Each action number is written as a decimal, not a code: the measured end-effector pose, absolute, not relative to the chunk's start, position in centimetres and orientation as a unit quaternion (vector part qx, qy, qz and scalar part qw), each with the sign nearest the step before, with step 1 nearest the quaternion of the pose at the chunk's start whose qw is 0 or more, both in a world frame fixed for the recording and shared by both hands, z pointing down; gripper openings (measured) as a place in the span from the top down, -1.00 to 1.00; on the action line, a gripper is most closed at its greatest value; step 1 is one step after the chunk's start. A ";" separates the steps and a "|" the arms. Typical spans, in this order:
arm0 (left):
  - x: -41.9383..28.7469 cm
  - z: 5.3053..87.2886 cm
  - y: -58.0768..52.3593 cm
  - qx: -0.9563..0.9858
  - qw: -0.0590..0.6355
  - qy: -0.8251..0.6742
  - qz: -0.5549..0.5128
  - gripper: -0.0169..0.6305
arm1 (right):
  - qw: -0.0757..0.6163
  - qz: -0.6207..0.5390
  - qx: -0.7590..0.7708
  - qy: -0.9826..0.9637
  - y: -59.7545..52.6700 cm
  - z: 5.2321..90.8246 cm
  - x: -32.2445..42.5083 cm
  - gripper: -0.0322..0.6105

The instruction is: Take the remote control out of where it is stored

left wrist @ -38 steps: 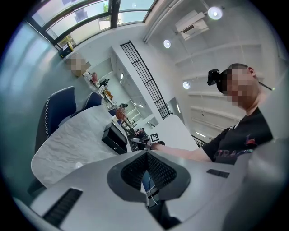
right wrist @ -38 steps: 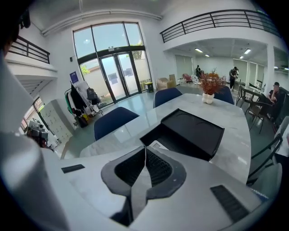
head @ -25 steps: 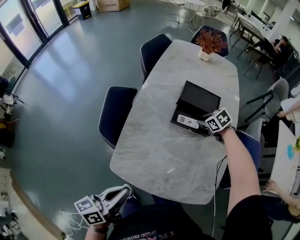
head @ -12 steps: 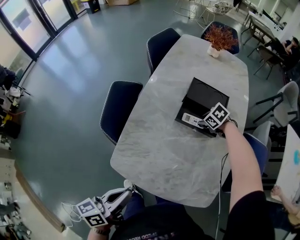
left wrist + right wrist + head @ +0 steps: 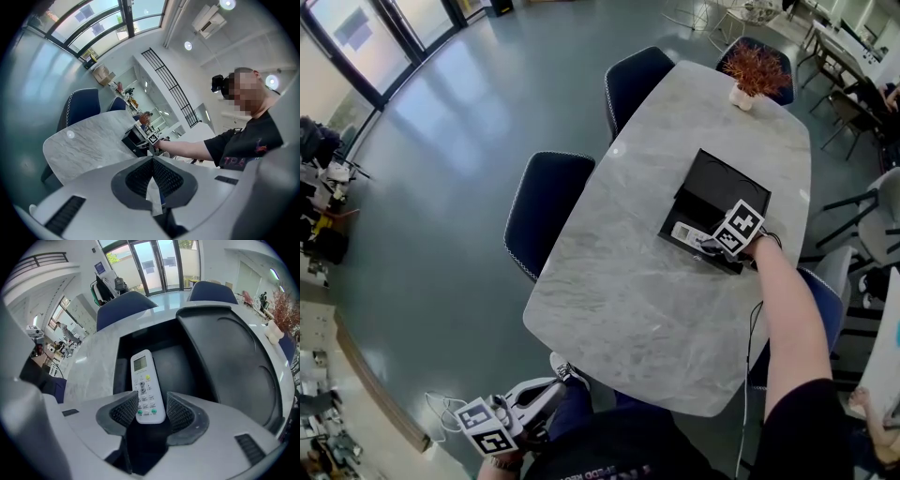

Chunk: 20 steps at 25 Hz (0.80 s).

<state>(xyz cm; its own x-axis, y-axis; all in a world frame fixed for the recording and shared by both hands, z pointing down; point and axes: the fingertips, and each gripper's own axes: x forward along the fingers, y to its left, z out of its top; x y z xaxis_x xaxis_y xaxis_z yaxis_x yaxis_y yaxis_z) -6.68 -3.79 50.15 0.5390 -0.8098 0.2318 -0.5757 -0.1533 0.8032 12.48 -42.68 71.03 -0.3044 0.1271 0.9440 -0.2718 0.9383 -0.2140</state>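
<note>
A white remote control [image 5: 146, 385] with a small screen lies face up in the tray of an open black box [image 5: 174, 363]; its lid [image 5: 229, 352] is folded back. My right gripper [image 5: 150, 403] points down into the tray. Its jaws have just been opening and stand on either side of the remote's near end, not pressing on it. In the head view the remote [image 5: 685, 232] lies in the box [image 5: 717, 178] just left of the right gripper [image 5: 706, 246]. My left gripper [image 5: 553, 386] hangs low beside the table's near end, shut with nothing in it [image 5: 152, 161].
The box rests on a long grey marble table [image 5: 637, 291]. Two dark blue chairs [image 5: 548, 206] [image 5: 639, 80] stand along its left side and another [image 5: 825, 291] on the right. A potted reddish plant [image 5: 757, 73] sits at the far end.
The right gripper has sunk into the box over the remote's near end. The left gripper has drifted a little lower.
</note>
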 end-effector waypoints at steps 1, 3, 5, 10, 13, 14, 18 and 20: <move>-6.6 50.1 -3.8 0.748 0.458 -0.463 -0.128 0.93 | 0.589 0.171 0.039 -0.789 -42.5 71.0 12.4 0.36; -6.6 50.2 -3.9 0.748 0.458 -0.463 -0.129 0.93 | 0.591 0.175 0.021 -0.787 -42.0 71.1 12.3 0.36; -6.4 50.2 -4.0 0.747 0.459 -0.463 -0.129 0.93 | 0.593 0.177 0.003 -0.785 -41.5 71.3 12.1 0.36; -6.3 50.4 -4.2 0.744 0.462 -0.464 -0.130 0.93 | 0.598 0.180 -0.019 -0.781 -41.2 71.4 12.0 0.37; -6.1 50.5 -4.2 0.743 0.464 -0.464 -0.133 0.93 | 0.600 0.182 -0.030 -0.779 -41.0 71.5 11.9 0.37; -6.1 50.5 -4.3 0.743 0.464 -0.464 -0.133 0.93 | 0.600 0.184 -0.032 -0.778 -41.0 71.5 11.8 0.37; -6.0 50.7 -4.3 0.740 0.466 -0.466 -0.135 0.93 | 0.600 0.191 -0.032 -0.776 -41.0 71.6 11.8 0.37; -6.1 50.6 -4.4 0.740 0.465 -0.466 -0.136 0.93 | 0.598 0.176 -0.024 -0.781 -41.3 71.3 11.6 0.37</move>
